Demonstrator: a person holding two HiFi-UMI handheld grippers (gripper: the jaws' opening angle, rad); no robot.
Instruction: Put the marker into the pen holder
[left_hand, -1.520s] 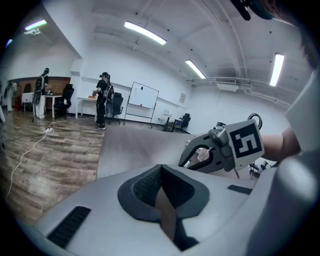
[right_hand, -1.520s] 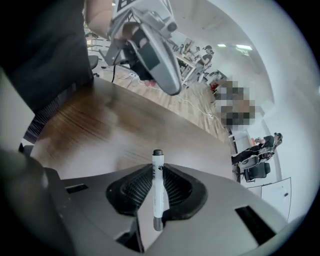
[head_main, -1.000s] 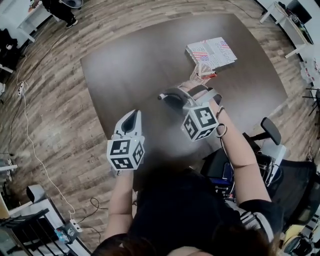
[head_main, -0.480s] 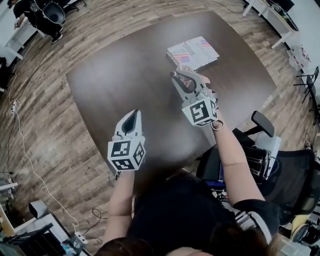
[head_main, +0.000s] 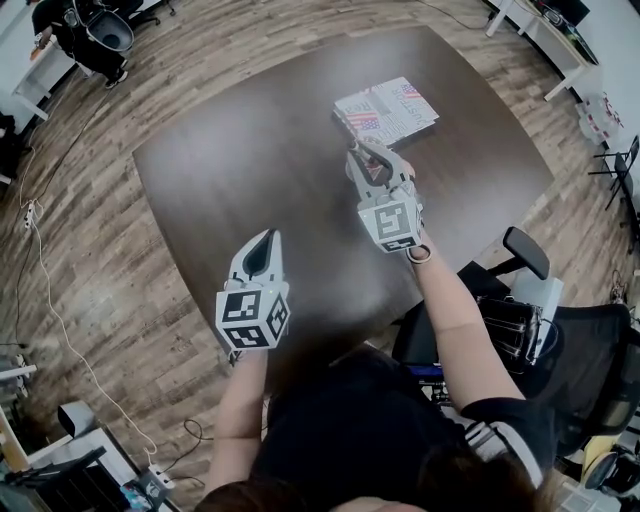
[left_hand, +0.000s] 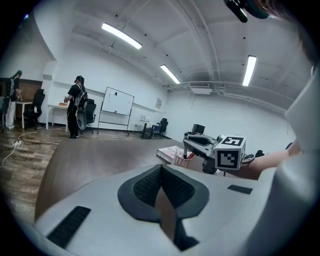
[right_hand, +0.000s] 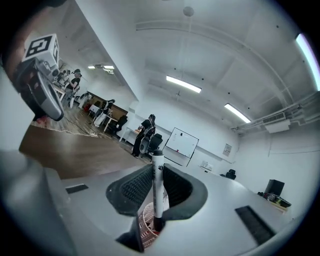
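A white marker (right_hand: 158, 192) with a black cap stands upright between the pads of my right gripper (right_hand: 157, 172), which is shut on it. Its lower end hangs just over the mouth of the pink mesh pen holder (right_hand: 145, 226). In the head view my right gripper (head_main: 362, 152) points away from me over the dark table (head_main: 250, 150) and covers most of the holder. In the left gripper view the marker (left_hand: 185, 150) hangs over the holder (left_hand: 180, 160). My left gripper (head_main: 262, 246) hovers near the table's front edge, shut and empty.
A patterned book (head_main: 388, 105) lies flat just beyond the pen holder. An office chair (head_main: 530, 262) stands at the table's right side. Desks, a whiteboard and people are far off across the wooden floor.
My right gripper has swung from lying across the table to pointing away from me, carrying the marker over the pen holder. The left gripper has hardly moved.
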